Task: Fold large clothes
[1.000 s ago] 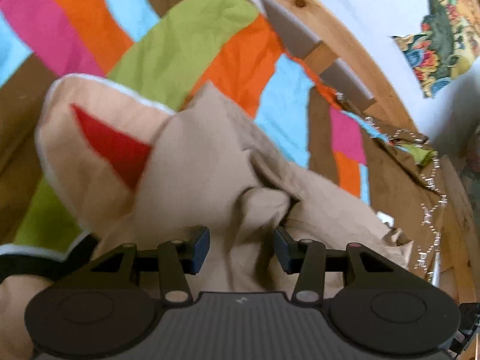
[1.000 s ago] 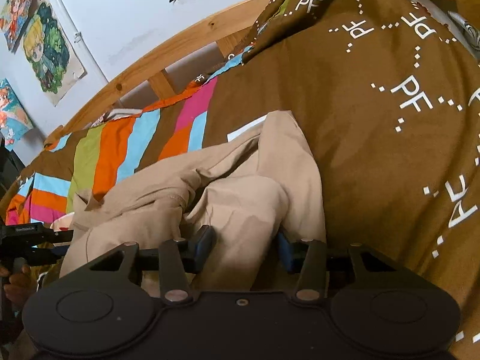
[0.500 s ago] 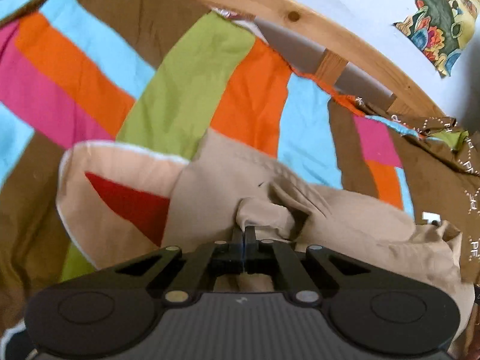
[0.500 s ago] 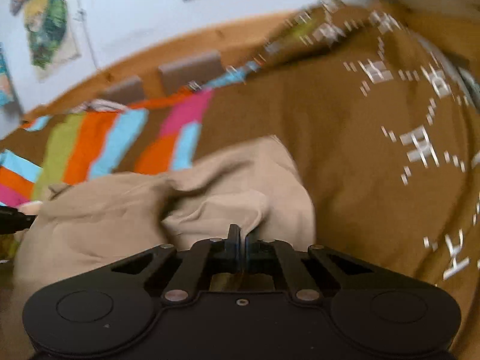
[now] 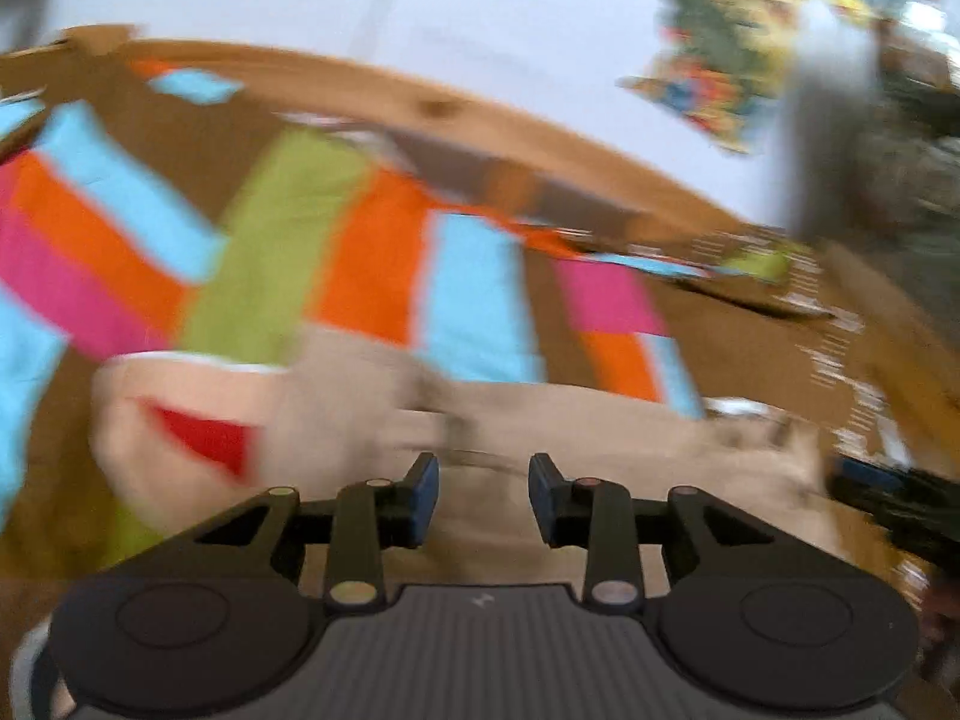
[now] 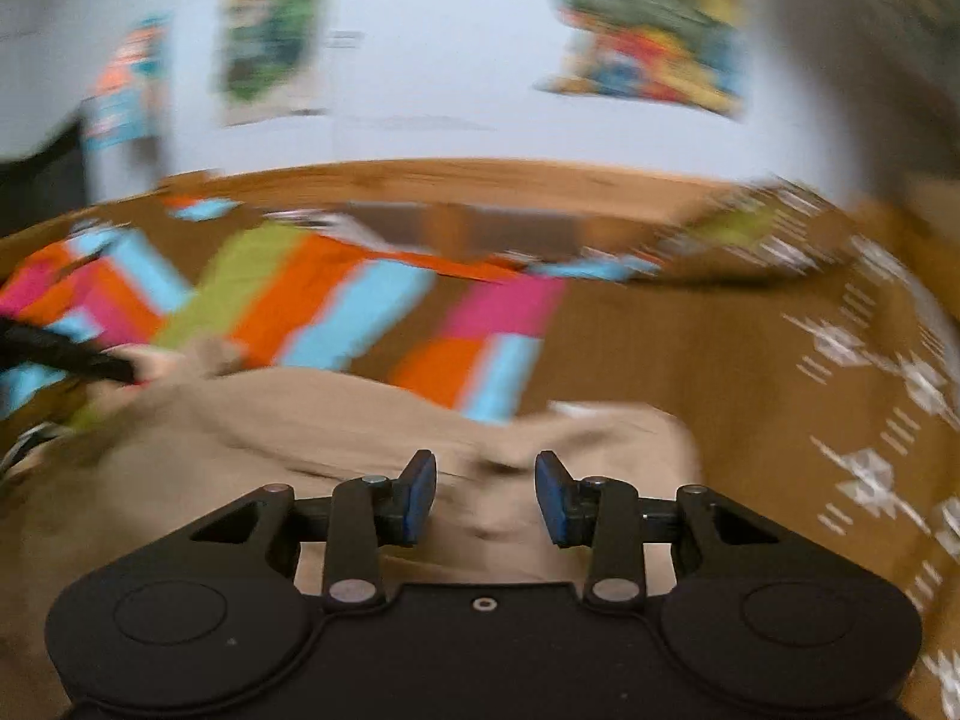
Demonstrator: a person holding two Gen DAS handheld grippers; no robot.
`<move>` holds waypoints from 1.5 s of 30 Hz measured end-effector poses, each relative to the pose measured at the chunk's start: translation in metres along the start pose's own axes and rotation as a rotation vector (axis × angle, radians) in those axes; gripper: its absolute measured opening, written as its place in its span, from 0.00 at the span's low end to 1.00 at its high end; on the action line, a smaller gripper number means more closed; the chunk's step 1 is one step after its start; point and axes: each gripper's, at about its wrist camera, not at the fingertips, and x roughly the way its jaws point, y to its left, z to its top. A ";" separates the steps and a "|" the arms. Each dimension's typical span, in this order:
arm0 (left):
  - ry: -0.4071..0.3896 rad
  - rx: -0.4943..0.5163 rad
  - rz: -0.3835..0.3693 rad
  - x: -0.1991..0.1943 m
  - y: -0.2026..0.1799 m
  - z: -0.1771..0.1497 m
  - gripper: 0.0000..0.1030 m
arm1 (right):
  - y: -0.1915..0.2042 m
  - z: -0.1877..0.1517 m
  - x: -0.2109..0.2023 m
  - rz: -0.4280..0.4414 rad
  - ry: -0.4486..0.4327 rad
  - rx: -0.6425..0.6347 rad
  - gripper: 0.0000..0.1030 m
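Both grippers have let go of the beige garment [image 5: 600,420]: the left gripper [image 5: 483,498] and right gripper [image 6: 485,495], pinched shut on folds of cloth half a second ago, now stand with jaws apart and empty, and both blurred views have tilted up toward the wall.
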 end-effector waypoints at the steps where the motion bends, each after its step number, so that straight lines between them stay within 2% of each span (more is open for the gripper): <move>1: 0.019 0.018 -0.032 0.004 -0.008 -0.003 0.35 | 0.009 0.002 0.004 0.037 0.008 -0.026 0.39; 3: 0.087 0.074 -0.027 0.023 -0.023 -0.012 0.35 | 0.023 0.003 0.016 0.044 0.051 -0.081 0.40; 4: 0.129 0.109 0.017 0.036 -0.029 -0.018 0.34 | 0.028 0.000 0.026 0.029 0.093 -0.107 0.40; 6: 0.195 0.142 0.089 0.060 -0.032 -0.028 0.21 | 0.028 -0.012 0.047 -0.025 0.181 -0.133 0.41; 8: 0.194 0.146 0.115 0.071 -0.030 -0.036 0.14 | 0.022 -0.026 0.063 -0.052 0.228 -0.130 0.42; 10: 0.198 0.153 0.120 0.073 -0.030 -0.036 0.14 | 0.016 -0.033 0.066 -0.063 0.226 -0.118 0.47; 12: 0.213 0.138 0.102 0.066 -0.028 -0.031 0.15 | 0.005 -0.030 0.058 -0.045 0.214 -0.049 0.47; 13: 0.221 0.123 0.091 0.062 -0.027 -0.028 0.16 | 0.002 -0.028 0.052 -0.054 0.203 -0.027 0.49; 14: 0.223 0.106 0.081 0.057 -0.023 -0.023 0.26 | 0.001 -0.026 0.042 -0.064 0.188 -0.014 0.50; 15: 0.213 0.095 0.073 0.047 -0.020 -0.020 0.44 | -0.001 -0.024 0.032 -0.068 0.176 -0.009 0.51; 17: 0.181 0.094 0.084 0.028 -0.022 -0.020 0.66 | 0.000 -0.022 0.009 -0.089 0.164 -0.007 0.57; 20: 0.161 0.143 0.084 -0.006 -0.024 -0.026 0.71 | 0.011 -0.026 -0.027 -0.091 0.177 -0.041 0.65; 23: 0.159 0.171 0.078 -0.044 -0.024 -0.038 0.86 | 0.027 -0.033 -0.069 -0.093 0.190 -0.069 0.74; 29: 0.191 0.286 0.074 -0.122 -0.027 -0.069 0.97 | 0.061 -0.065 -0.148 -0.075 0.228 -0.090 0.91; 32: 0.218 0.334 0.076 -0.155 -0.031 -0.086 0.99 | 0.081 -0.087 -0.180 -0.065 0.265 -0.124 0.95; 34: 0.248 0.329 0.064 -0.171 -0.032 -0.095 0.99 | 0.093 -0.100 -0.197 -0.050 0.295 -0.167 0.95; 38: 0.296 0.319 0.023 -0.185 -0.041 -0.112 0.99 | 0.112 -0.128 -0.225 -0.032 0.342 -0.246 0.97; 40: 0.305 0.372 0.025 -0.187 -0.055 -0.120 0.99 | 0.118 -0.140 -0.232 -0.024 0.366 -0.269 0.97; 45: 0.295 0.521 0.011 -0.191 -0.086 -0.139 0.99 | 0.132 -0.158 -0.239 0.019 0.363 -0.318 0.98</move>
